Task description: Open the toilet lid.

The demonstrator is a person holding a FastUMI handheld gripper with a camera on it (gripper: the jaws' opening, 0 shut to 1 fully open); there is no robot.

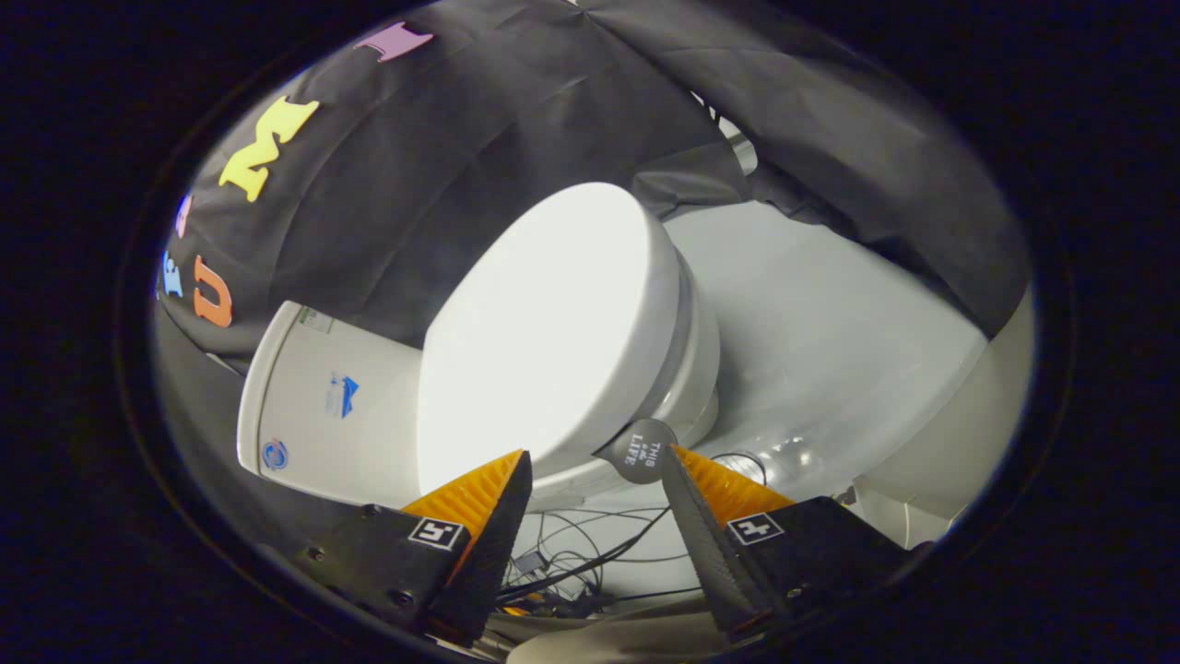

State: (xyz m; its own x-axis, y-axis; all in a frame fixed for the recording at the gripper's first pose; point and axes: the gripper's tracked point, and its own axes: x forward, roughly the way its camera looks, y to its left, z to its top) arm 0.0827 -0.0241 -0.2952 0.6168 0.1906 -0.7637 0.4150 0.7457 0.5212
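My gripper (596,464) jaws stand released at mid-frame beside the closed toilet lid (544,323): rigid, glossy, likely slippery; I would grip its front rim.

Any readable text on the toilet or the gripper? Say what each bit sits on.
"THIS" and "LIFE", with a small mark between them: on the grey tab at the toilet lid edge, between the open gripper fingertips.
Stickers on the tank: blue logo, round badge, corner label: too small to read.
Square markers on the gripper: patterns, no words.
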